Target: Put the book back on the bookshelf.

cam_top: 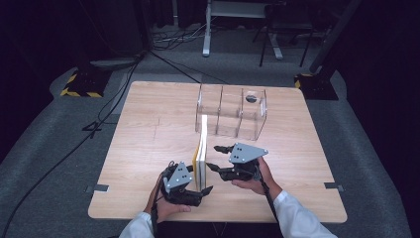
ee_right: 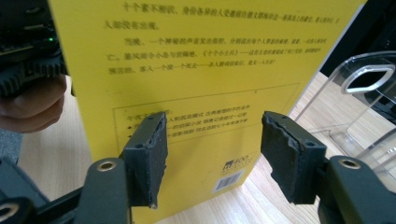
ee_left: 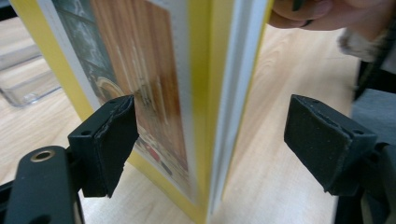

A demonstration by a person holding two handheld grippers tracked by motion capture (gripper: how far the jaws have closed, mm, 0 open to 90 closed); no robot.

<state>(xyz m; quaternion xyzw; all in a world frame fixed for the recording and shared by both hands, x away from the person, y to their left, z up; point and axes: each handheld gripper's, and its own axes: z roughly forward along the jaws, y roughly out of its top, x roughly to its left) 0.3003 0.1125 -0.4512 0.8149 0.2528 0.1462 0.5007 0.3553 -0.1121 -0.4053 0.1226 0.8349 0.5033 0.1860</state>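
Note:
A yellow book (cam_top: 200, 158) stands upright on its lower edge on the wooden table (cam_top: 148, 129), slightly fanned. My left gripper (cam_top: 199, 177) is at its near end. In the left gripper view the book (ee_left: 196, 93) stands between the open jaws of the left gripper (ee_left: 210, 140). One pad is close against the picture cover and the other is well clear. My right gripper (cam_top: 215, 157) is on the book's right side. In the right gripper view its open jaws (ee_right: 212, 154) face the flat back cover (ee_right: 201, 70) with its printed text and barcode.
A clear acrylic organizer (cam_top: 232, 111) with upright dividers stands just beyond the book's far end; it shows too in the right gripper view (ee_right: 364, 107). The table's front edge runs close under both hands. Dark floor, cables and stands surround the table.

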